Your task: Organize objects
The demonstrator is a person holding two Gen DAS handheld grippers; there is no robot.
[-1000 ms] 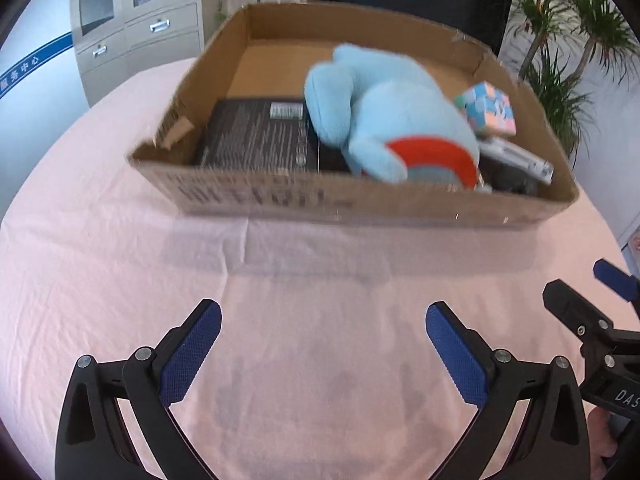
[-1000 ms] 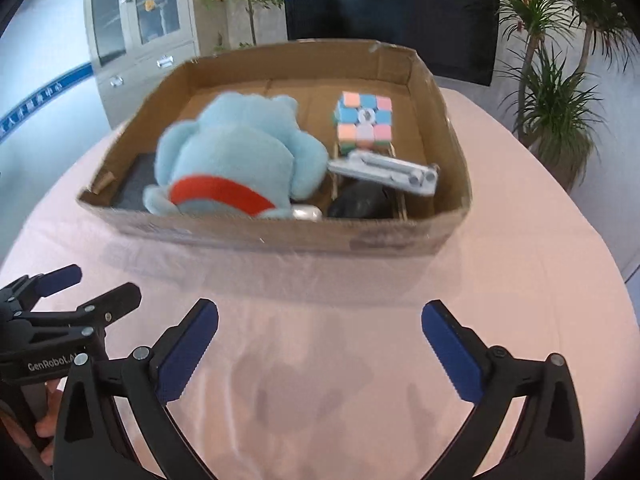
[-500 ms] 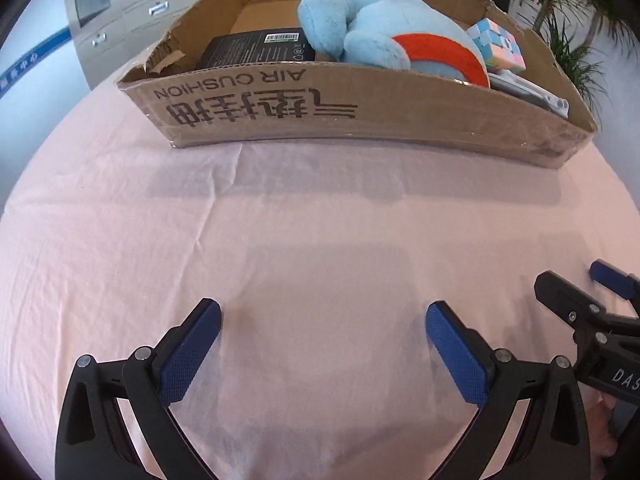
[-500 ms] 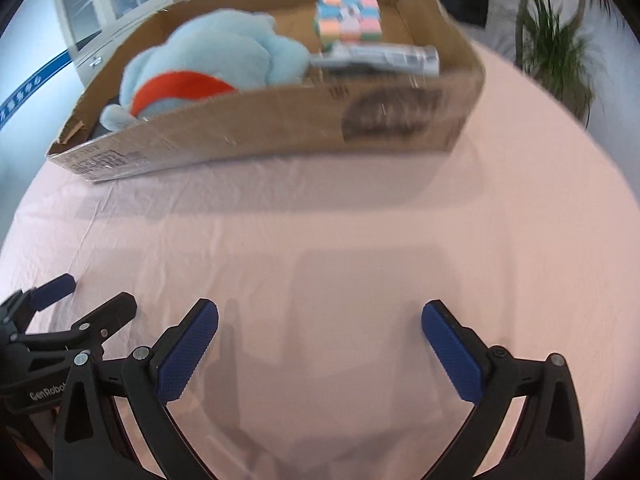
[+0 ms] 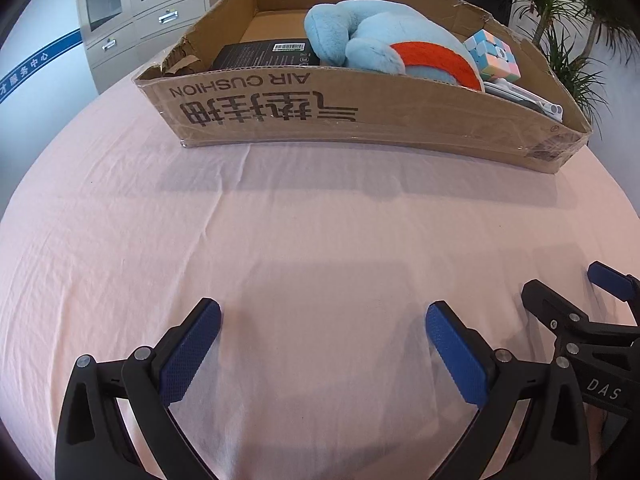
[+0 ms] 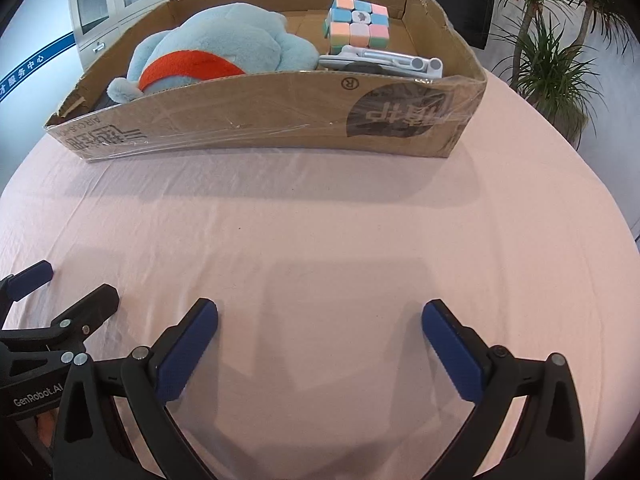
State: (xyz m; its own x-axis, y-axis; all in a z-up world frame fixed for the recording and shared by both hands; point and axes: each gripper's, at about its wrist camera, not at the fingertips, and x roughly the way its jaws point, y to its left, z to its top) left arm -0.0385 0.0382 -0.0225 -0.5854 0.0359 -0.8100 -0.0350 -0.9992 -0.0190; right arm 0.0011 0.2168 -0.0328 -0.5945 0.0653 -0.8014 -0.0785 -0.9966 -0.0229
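The cardboard box [image 5: 360, 120] lies long side across the pink tablecloth [image 5: 300, 240], while left gripper [image 5: 322, 344] and right gripper [image 6: 320, 340] gape wide, empty.

"AIR CUSHION" (inverted) on cardboard box [image 5: 360, 120]

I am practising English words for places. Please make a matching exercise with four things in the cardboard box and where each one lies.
Things:
1. plush toy
2. puzzle cube
3. black box
4. white folding stand

Places:
a. left end of the cardboard box
b. middle
c. right, by the front wall
d. right, behind the stand

Pairs: 1-b, 2-d, 3-a, 4-c
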